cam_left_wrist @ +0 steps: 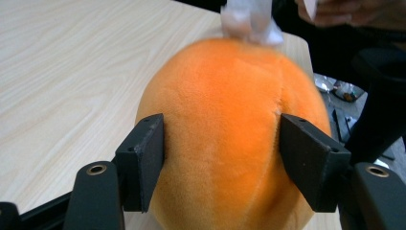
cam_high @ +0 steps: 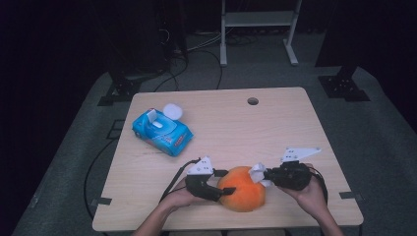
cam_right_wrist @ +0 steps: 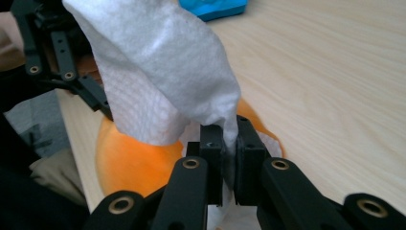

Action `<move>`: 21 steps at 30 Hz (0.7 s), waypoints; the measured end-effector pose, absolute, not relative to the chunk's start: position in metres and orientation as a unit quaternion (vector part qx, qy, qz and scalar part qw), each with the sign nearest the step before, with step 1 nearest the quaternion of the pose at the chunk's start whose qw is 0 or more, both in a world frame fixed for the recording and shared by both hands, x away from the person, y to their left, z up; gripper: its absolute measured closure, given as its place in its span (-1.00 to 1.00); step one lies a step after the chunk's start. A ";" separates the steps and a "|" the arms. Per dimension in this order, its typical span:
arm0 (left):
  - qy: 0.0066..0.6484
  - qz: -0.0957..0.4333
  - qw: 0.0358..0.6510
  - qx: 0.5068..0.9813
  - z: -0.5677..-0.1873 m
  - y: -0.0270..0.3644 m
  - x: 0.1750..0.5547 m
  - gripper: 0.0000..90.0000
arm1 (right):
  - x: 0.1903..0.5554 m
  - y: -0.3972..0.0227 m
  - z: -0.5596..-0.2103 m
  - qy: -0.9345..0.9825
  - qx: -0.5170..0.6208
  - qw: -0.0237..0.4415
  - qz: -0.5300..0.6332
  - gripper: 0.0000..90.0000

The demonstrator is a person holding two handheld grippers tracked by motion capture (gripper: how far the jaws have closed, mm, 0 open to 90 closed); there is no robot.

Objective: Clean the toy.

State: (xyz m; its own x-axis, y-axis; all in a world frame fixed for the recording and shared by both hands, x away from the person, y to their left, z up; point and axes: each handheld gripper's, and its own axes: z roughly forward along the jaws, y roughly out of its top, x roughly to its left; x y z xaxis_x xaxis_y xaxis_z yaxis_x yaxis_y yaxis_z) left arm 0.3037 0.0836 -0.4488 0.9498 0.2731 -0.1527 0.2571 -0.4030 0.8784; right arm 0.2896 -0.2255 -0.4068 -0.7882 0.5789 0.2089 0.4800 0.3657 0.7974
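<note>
The left tool (cam_high: 227, 191) has its jaws set around the orange plush ball (cam_high: 242, 188) – one pad at each flank, touching the fuzz. The ball rests on the bench (cam_high: 275, 128) between the two tools. The right tool (cam_high: 265, 175) sits just beside the ball's far flank, jaws pinched tight on a white wipe (cam_right_wrist: 158, 76) – its loose end drapes over the ball's top.

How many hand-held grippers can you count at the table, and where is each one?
2. The left hand-held gripper is at the left side of the orange plush ball; the right hand-held gripper is at its upper right, clamping a white tissue.
</note>
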 end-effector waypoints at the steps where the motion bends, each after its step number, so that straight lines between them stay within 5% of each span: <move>1: 0.159 0.004 0.522 0.838 -0.449 0.086 0.304 -0.25 | 0.288 -0.224 -0.404 0.818 0.318 0.047 0.477 0.87; 6: 0.148 0.011 0.543 0.826 -0.440 0.089 0.305 -0.43 | 0.288 -0.206 -0.403 0.823 0.296 0.048 0.482 0.87; 21: 0.164 0.007 0.537 0.828 -0.448 0.089 0.308 -0.27 | 0.289 -0.223 -0.411 0.821 0.320 0.047 0.470 0.87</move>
State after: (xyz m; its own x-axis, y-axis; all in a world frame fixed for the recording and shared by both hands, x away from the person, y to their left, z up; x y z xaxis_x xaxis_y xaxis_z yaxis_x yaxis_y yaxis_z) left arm 0.3075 0.0887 -0.4481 0.9462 0.2785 -0.1648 0.2640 -0.3699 0.8908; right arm 0.2889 -0.2230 -0.4113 -0.7913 0.5688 0.2243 0.4813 0.3531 0.8023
